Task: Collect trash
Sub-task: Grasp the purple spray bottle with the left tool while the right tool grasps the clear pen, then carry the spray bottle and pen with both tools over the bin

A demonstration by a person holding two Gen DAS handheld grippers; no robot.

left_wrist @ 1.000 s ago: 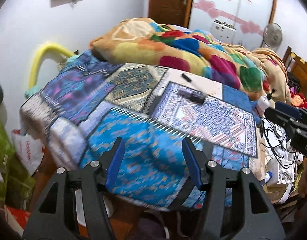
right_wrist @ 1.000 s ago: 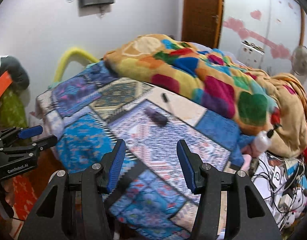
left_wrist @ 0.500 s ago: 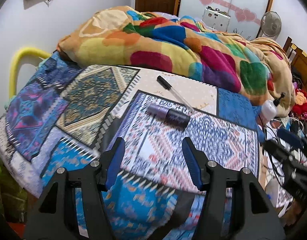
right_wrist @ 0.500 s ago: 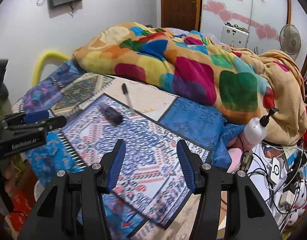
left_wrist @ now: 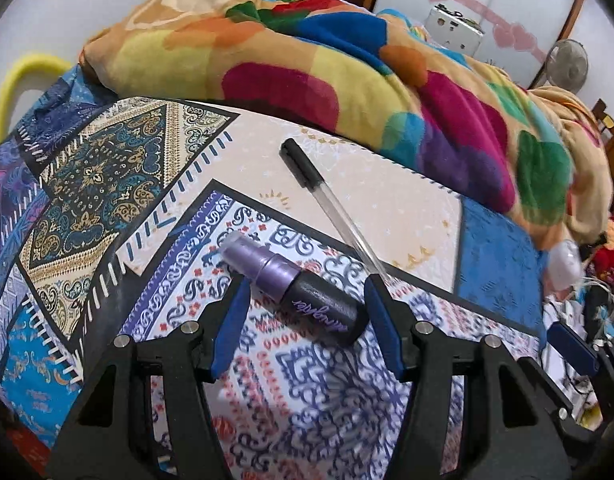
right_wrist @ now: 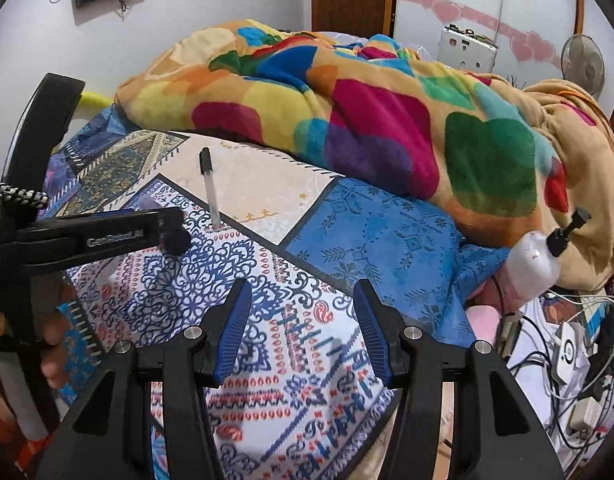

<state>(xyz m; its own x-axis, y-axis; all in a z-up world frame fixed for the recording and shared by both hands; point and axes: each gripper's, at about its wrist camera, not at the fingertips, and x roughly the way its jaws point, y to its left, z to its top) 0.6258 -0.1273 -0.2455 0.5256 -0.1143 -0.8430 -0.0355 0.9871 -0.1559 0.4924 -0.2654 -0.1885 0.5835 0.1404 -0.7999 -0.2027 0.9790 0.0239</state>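
Note:
A small purple and black spray bottle (left_wrist: 295, 284) lies on its side on the patterned bedsheet (left_wrist: 107, 200). My left gripper (left_wrist: 307, 320) is open, with the bottle's black end between its blue pads, not clamped. A clear pen with a black cap (left_wrist: 327, 200) lies just beyond the bottle. In the right wrist view the left gripper (right_wrist: 107, 236) hides most of the bottle (right_wrist: 175, 240), and the pen (right_wrist: 209, 188) shows behind it. My right gripper (right_wrist: 303, 328) is open and empty above the sheet, to the right of the bottle.
A bunched multicoloured blanket (right_wrist: 367, 120) covers the far half of the bed. A white pump bottle (right_wrist: 535, 264) lies at the bed's right edge. Tangled cables and chargers (right_wrist: 567, 360) sit beside the bed on the right. A yellow tube (left_wrist: 11, 88) stands by the left wall.
Both grippers have moved forward over the bed. The left gripper has closed in on the purple bottle, which now lies between its open fingers.

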